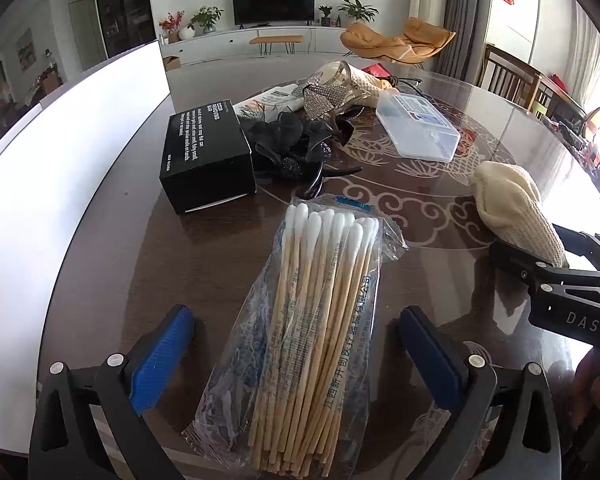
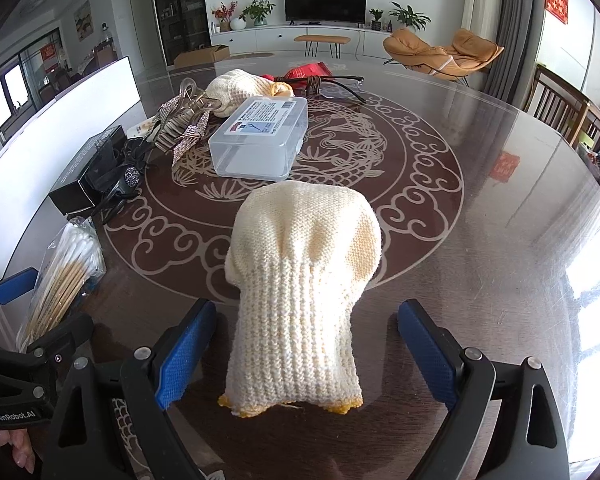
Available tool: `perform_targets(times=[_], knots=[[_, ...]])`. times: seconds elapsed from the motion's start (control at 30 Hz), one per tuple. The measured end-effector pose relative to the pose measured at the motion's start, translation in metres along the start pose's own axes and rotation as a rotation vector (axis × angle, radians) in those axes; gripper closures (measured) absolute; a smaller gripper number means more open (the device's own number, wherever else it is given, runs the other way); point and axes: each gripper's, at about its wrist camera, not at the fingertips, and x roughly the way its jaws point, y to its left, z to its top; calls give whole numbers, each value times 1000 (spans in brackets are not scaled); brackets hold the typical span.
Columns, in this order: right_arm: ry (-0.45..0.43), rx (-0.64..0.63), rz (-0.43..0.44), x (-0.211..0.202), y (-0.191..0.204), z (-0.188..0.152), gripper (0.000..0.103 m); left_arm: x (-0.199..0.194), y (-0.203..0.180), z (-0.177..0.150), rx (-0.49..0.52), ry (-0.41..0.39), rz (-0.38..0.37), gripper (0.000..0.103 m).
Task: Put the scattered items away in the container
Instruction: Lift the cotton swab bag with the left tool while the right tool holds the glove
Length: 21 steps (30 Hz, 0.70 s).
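The left gripper point(image 1: 296, 354) was spread, the swab pack point(image 1: 304, 344) lying between its fingers. The right gripper point(image 2: 306, 354) was spread astride the glove point(image 2: 300, 292). The clear box point(image 2: 260, 142) sat well ahead.

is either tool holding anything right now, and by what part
Nothing is held. The left tool is open around the bag of cotton swabs; the right tool is open around the cuff of the knitted glove.
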Motion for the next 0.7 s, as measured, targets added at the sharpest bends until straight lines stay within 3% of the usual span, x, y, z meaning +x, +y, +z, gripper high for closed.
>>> perform_targets(times=[0.7], knots=[[0,0,0,0,0,0,10,0,0,-1,-2,-6,1,0]])
